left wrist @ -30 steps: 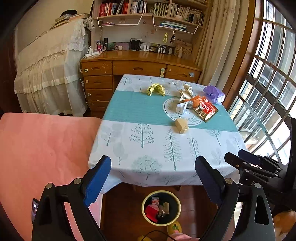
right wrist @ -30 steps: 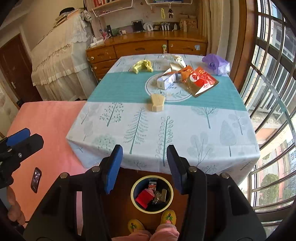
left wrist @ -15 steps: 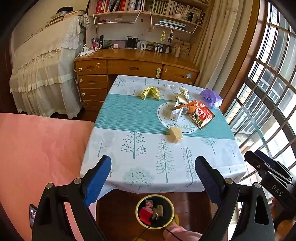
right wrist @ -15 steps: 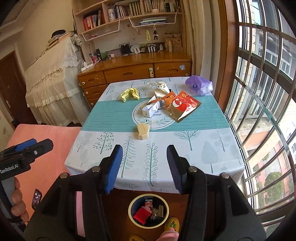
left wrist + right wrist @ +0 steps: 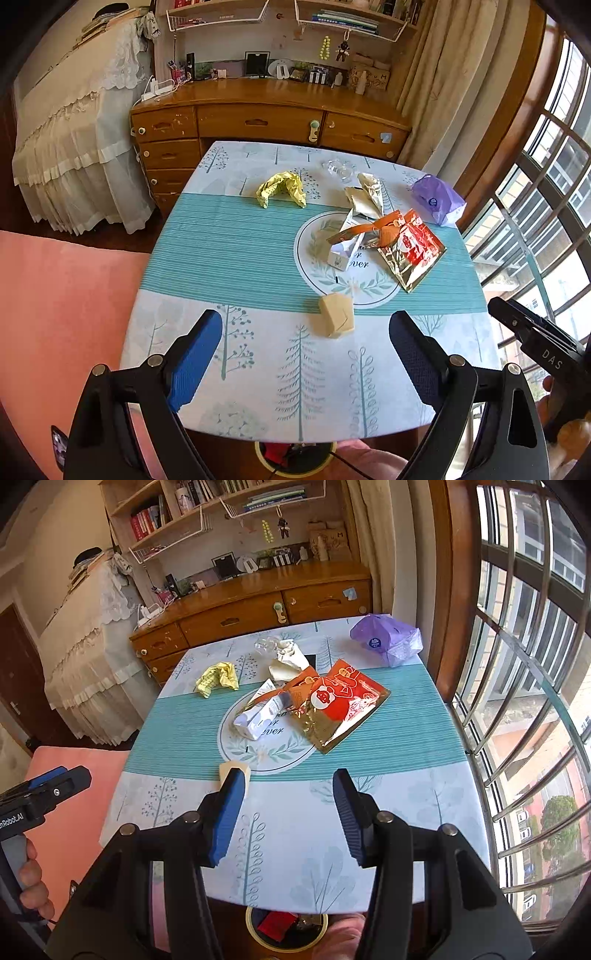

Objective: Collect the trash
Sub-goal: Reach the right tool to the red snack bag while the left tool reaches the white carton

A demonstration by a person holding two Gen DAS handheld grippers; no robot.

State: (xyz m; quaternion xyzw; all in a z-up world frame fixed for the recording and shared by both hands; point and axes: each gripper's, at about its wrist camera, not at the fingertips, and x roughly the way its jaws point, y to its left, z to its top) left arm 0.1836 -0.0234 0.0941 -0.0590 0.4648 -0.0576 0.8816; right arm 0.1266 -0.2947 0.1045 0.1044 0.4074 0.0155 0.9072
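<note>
Table [image 5: 258, 387] closer now, bin [image 5: 255, 928] slipping under edge; both grippers [image 5: 306, 354] [image 5: 288, 812] released, empty; tan box [image 5: 335, 315] nearest pick.

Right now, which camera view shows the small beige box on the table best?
The left wrist view shows the small beige box best: it lies whole and unhidden on the table, between the open tongs. In the right wrist view only its top shows, because one finger of the right tongs covers the rest.
</note>
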